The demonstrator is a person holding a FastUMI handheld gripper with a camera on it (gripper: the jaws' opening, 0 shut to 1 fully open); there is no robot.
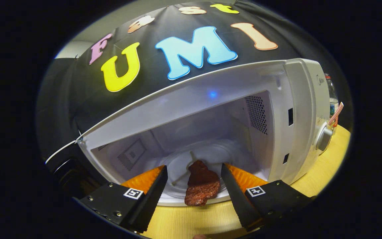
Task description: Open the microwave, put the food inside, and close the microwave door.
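Gripper view: fingers (194, 174) released, meat (202, 186) between them at microwave (297, 109) threshold.

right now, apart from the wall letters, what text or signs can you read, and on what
None can be read.
Logo on the microwave front: too small, blurred.
Sticker on its inner left wall: blurred.
Bottle label behind the microwave: too small.
Square markers on the claw: patterns, not words. The claw is open, and the meat lies untouched between its fingers.
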